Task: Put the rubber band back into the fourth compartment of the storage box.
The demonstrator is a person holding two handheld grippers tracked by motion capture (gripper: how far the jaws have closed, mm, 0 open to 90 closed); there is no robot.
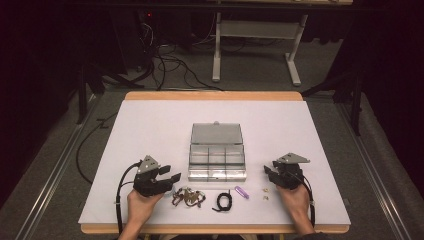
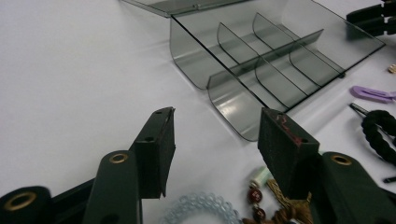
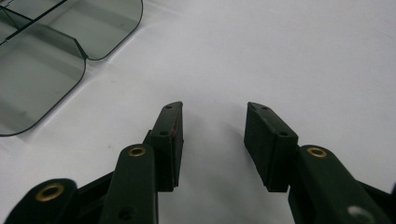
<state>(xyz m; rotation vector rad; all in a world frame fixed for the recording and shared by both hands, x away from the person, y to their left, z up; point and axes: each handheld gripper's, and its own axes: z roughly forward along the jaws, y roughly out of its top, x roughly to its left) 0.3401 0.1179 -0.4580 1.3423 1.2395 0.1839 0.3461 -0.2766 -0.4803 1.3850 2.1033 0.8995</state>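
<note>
A smoky clear organiser box (image 1: 217, 159) with several compartments stands open at the middle of the white mat, its lid laid back. In front of it lie a heap of bead jewellery (image 1: 188, 196), a black cord loop (image 1: 223, 201), a purple clip (image 1: 242, 192) and small gold pieces (image 1: 265, 193). My left gripper (image 1: 171, 174) hovers just left of the box, open and empty; its view has its jaws (image 2: 217, 116) over the beads (image 2: 254, 196), facing the box (image 2: 261, 60). My right gripper (image 1: 270, 169) stands open and empty right of the box, its jaws (image 3: 214, 109) over bare mat.
The white mat (image 1: 150, 130) covers a wooden table (image 1: 212, 95) whose near edge runs under my hands. Beyond the table are floor cables (image 1: 170, 65) and a white desk frame (image 1: 255, 45). In the left gripper view the purple clip (image 2: 371, 93) and the black cord (image 2: 380, 130) lie to the right.
</note>
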